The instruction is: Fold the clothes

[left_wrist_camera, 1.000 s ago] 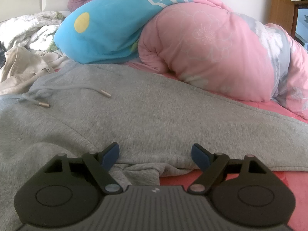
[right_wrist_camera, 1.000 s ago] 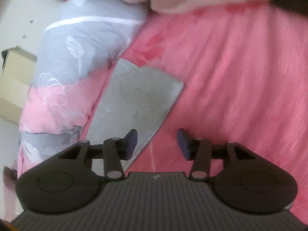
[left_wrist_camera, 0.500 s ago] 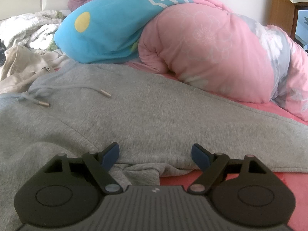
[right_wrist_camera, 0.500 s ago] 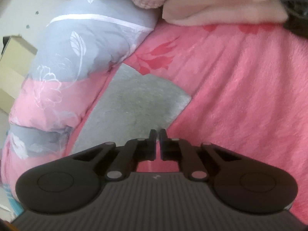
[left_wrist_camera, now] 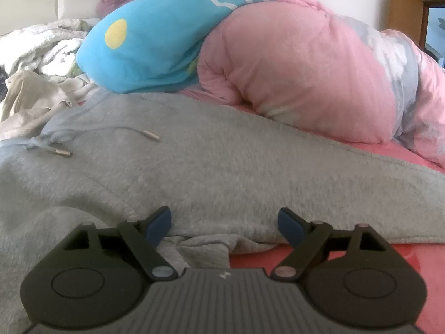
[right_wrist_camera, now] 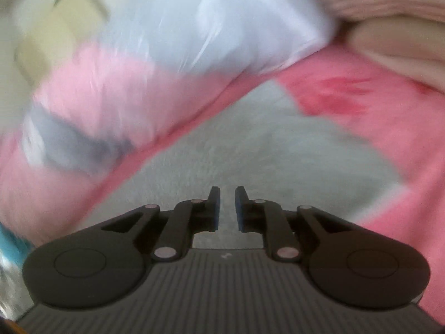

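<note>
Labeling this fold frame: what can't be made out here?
- Right wrist view: motion-blurred; whether the right gripper pinches the grey sweatpants is unclear.
- Left wrist view: the sweatpants' leg ends are cut off by the frame edges; the left gripper hides the hem fold.

Our left gripper [left_wrist_camera: 224, 226] points forward and down, fingers spread wide, empty between the pads. Our right gripper [right_wrist_camera: 227, 208] has just been opening slightly, a narrow empty gap between its fingers.

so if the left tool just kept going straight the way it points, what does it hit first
Most likely the grey sweatpants, whose near edge lies right in front of the open left tool. The pink quilt lies further back; depth is hard to judge through the fisheye.
</note>
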The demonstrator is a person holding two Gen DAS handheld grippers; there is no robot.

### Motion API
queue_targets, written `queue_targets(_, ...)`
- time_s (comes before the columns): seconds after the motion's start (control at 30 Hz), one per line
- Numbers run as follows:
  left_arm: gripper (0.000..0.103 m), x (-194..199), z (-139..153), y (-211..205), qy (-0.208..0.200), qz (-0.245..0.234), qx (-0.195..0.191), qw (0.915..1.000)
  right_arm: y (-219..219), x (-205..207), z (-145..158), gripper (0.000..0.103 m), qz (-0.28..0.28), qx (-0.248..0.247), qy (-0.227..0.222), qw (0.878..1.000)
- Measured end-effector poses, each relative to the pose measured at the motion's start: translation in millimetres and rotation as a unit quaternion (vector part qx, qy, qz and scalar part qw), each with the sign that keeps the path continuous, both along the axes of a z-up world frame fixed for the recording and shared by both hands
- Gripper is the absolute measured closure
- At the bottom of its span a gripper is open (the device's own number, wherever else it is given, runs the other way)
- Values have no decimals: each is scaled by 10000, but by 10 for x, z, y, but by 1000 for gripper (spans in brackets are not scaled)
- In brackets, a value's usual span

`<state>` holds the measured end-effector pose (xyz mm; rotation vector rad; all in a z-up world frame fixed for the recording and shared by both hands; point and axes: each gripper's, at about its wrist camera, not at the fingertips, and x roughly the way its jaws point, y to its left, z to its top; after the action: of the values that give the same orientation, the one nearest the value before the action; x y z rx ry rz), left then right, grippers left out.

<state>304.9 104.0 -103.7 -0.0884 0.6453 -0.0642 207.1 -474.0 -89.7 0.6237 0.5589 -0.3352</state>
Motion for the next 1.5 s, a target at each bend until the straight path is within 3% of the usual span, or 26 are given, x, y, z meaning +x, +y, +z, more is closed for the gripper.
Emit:
queue_targets(0.07, 18, 1, -3, 8, -10, -8, -27, 10000, -18, 323, -124, 93, 148, -361, 366, 9986)
queue_targets(0.17, 17, 6, -5, 10, -14, -10, -25, 10000, -334, 522, -196, 99, -45, -680, 251, 9974)
queue_targets(0.3, 17, 13, -7, 7, -21, -10, -13, 10000, -874, 635, -142, 103, -873, -866, 444, 9914)
queue_targets(0.33, 17, 12, -8, 7, -23, -10, -19, 10000, -976, 642, -110, 96, -1156, -891, 559, 9877)
queue_targets(0.37, 17, 11, -8, 8, -25, -10, -20, 10000, -1078, 648, -79, 96, -1438, -914, 673, 9831)
queue_targets(0.5, 17, 2, -4, 0, -28, -12, -10, 10000, -967, 554, 128, 95, -1051, -909, -109, 9902)
queue_targets(0.57, 17, -2, -2, 0, -30, -13, -13, 10000, -851, 618, 126, 88, -621, -614, -266, 9958)
queue_targets(0.67, 17, -8, 1, 6, -37, -21, -35, 10000, -783, 940, -56, 83, -130, -198, 365, 9991)
queue_targets(0.77, 17, -15, 3, 19, -47, -35, -79, 10000, -859, 1186, -151, 90, -327, -655, 585, 9956)
queue_targets(0.83, 17, -17, 4, 30, -51, -42, -116, 9999, -986, 1282, -131, 101, -678, -782, 738, 9919)
queue_targets(0.87, 17, -15, 4, 31, -48, -42, -119, 9999, -1046, 1285, -101, 100, -903, -675, 711, 9911)
queue_targets(0.9, 17, -15, 3, 25, -45, -43, -101, 9999, -1087, 1267, -56, 99, -1125, -617, 643, 9897)
queue_targets(0.97, 17, -15, 1, 15, -42, -45, -71, 10000, -1107, 1176, 60, 83, -1471, -837, 462, 9845)
queue_targets(1.07, 16, -16, 0, 10, -40, -47, -50, 10000, -1200, 997, 111, 67, -1582, -762, 159, 9843)
queue_targets(1.13, 16, -17, 0, 6, -39, -49, -37, 10000, -1290, 935, 64, 55, -1475, -540, 269, 9872)
queue_targets(1.23, 16, -14, 1, 7, -40, -50, -38, 10000, -1340, 763, 22, 53, -1575, -346, 257, 9866)
queue_targets(1.33, 16, -8, 0, -1, -37, -50, -19, 10000, -1295, 521, 14, 53, -1429, 150, -72, 9896)
queue_targets(1.43, 16, -6, 0, -9, -35, -49, 1, 10000, -913, 436, 51, 55, -818, 135, -312, 9961)
queue_targets(1.5, 16, -6, 1, -7, -41, -51, -7, 10000, -745, 408, 23, 57, -114, 94, -462, 9988)
